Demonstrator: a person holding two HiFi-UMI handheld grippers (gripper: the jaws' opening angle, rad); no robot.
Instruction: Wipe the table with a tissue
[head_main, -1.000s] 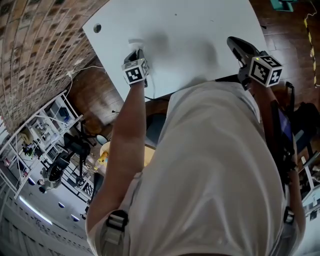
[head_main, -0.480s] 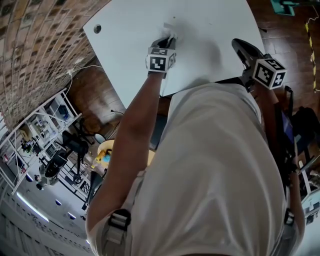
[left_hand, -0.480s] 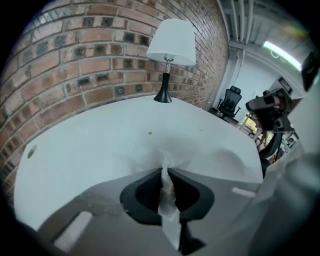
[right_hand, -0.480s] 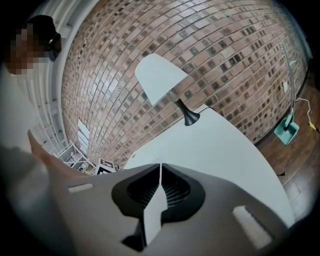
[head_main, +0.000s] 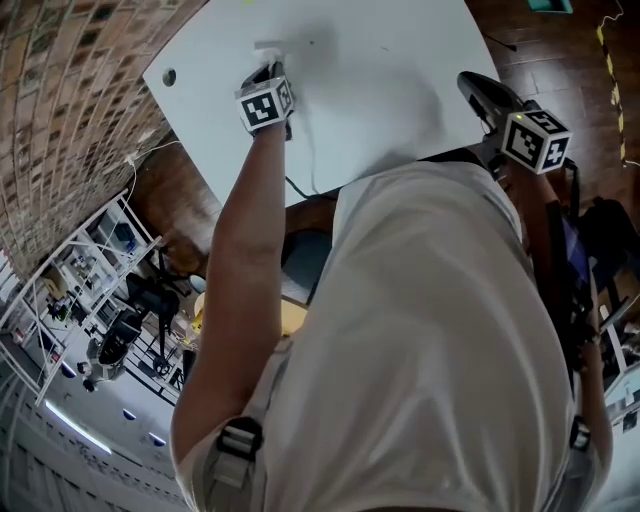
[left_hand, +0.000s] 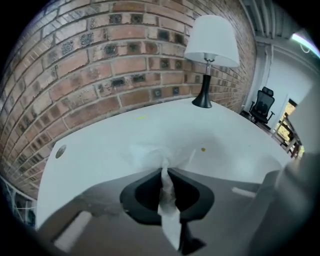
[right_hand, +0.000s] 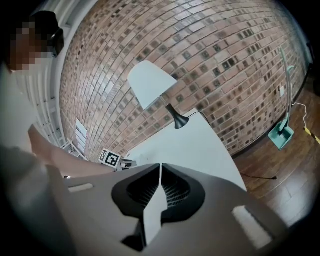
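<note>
1. Left gripper (left_hand: 165, 170): jaws clenched on a twisted neck of the tissue (left_hand: 167, 200). The rest of the sheet fans out ahead of the tips and lies on the table (left_hand: 100, 145).
2. Place: left half of the surface, toward the corner with the cable hole (left_hand: 60, 151) and short of the far edge under the brick wall (left_hand: 100, 60).
3. Right gripper (right_hand: 160, 167): jaws together with nothing between them, held above the near right edge and well apart from the tissue.
4. Step in hand, as I judge it, is a wiping stroke across the left part of the surface.
5. To do it well:
   - Hold the clamp firm, since only a thin neck is gripped and a loose pinch would let the sheet slide out.
   - Angle the tips low so the fanned part presses flat, not just its fold.
   - Use light, even pressure, because thin paper may bunch or tear if dragged hard.
   - Overlap each pass and run it right out to the edges.
6. A small yellowish speck (left_hand: 203, 148) sits just right of the tissue, toward the middle of the surface, and is worth a pass.
7. The lamp (left_hand: 210, 50) stands at the far right corner, so slow down when wiping near its base.
</note>
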